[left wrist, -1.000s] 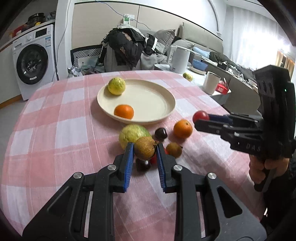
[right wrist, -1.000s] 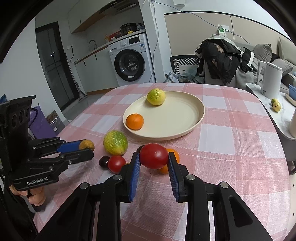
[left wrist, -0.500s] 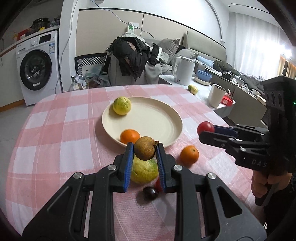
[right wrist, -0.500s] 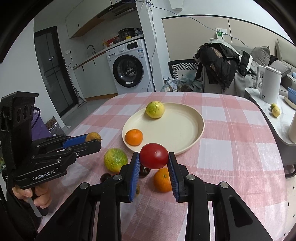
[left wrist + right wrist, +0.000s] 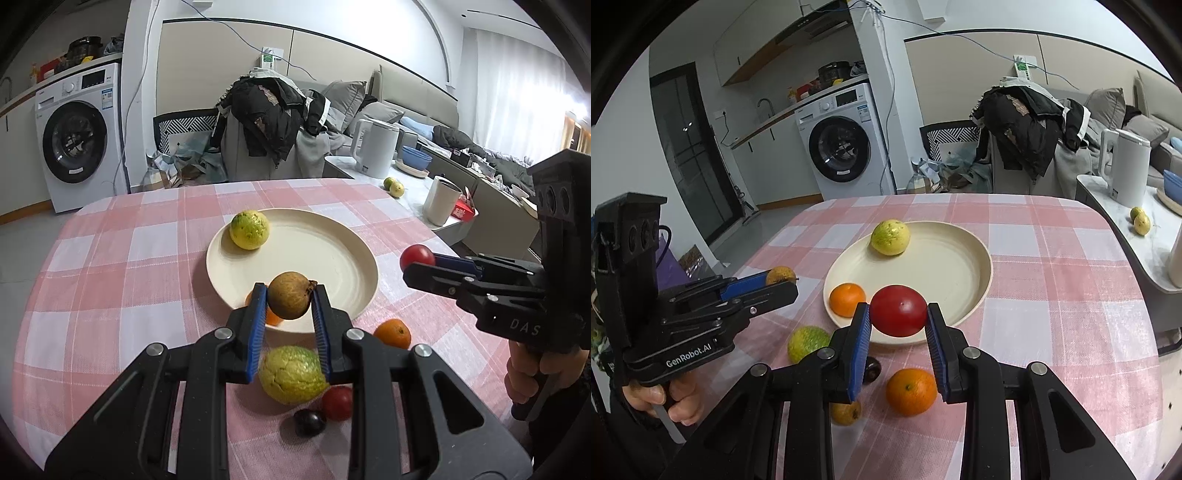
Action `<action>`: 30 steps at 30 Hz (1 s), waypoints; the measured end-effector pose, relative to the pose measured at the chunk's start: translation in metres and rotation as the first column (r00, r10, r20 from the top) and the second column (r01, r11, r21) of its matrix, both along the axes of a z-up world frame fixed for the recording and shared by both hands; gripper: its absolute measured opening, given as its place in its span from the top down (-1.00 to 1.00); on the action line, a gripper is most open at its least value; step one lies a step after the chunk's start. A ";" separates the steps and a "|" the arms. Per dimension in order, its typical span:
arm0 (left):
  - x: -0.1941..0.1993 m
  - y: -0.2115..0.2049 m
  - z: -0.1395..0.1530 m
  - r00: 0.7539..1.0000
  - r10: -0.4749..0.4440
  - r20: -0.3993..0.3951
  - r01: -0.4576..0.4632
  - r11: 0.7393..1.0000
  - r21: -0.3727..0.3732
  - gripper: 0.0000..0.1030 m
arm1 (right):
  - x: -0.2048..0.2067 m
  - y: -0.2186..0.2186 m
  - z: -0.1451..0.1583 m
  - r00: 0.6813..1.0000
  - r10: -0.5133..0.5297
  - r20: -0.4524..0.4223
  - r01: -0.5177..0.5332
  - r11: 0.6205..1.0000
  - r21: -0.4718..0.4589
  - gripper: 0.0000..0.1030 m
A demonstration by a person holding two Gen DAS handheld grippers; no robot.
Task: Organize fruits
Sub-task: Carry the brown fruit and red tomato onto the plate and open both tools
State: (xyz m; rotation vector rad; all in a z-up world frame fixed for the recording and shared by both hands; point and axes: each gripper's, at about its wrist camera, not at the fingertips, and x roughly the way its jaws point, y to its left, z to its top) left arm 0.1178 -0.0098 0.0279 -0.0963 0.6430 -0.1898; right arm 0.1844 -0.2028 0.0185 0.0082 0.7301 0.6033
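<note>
The left gripper (image 5: 289,304) squeezes a brown round fruit (image 5: 290,294) between its blue pads, up in the air over the near edge of the cream plate (image 5: 332,254). The right gripper (image 5: 897,318) squeezes a red tomato (image 5: 898,310) the same way, also above the plate's near rim. On the plate sit a yellow-green fruit (image 5: 890,237) at the back and 1 orange (image 5: 847,299) at the front. On the pink checked tablecloth (image 5: 1052,295), near the plate, lie a big green fruit (image 5: 291,373), another orange (image 5: 911,392), a small red tomato (image 5: 338,402) and a dark plum (image 5: 309,421).
</note>
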 end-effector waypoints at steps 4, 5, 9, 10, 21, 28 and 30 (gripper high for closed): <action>0.011 -0.002 -0.001 1.000 0.001 -0.004 -0.001 1.000 0.003 0.58 | 0.009 -0.001 0.000 1.000 -0.010 -0.003 0.010 1.000 -0.001 0.40; 0.013 -0.002 -0.001 1.000 0.002 -0.005 -0.002 1.000 0.003 0.58 | 0.010 -0.001 -0.001 1.000 -0.011 -0.003 0.011 1.000 0.000 0.40; 0.025 -0.005 -0.003 1.000 -0.002 -0.010 0.002 1.000 0.006 0.58 | 0.017 -0.002 -0.003 1.000 -0.017 -0.015 0.017 1.000 0.000 0.40; 0.026 -0.006 -0.004 1.000 -0.007 -0.011 0.007 1.000 0.007 0.58 | 0.018 -0.001 -0.004 1.000 -0.016 -0.016 0.016 1.000 -0.004 0.40; 0.058 -0.013 -0.021 0.999 -0.018 -0.037 0.018 1.000 0.024 0.58 | 0.030 0.005 -0.014 0.999 -0.021 -0.038 0.019 0.999 -0.033 0.40; 0.071 -0.013 -0.036 0.997 -0.019 -0.069 0.021 0.999 0.033 0.58 | 0.039 0.014 -0.023 0.998 -0.016 -0.057 0.013 0.999 -0.052 0.40; 0.074 -0.013 -0.039 0.997 -0.022 -0.077 0.024 0.999 0.036 0.58 | 0.040 0.017 -0.026 0.998 -0.013 -0.061 0.009 0.998 -0.062 0.40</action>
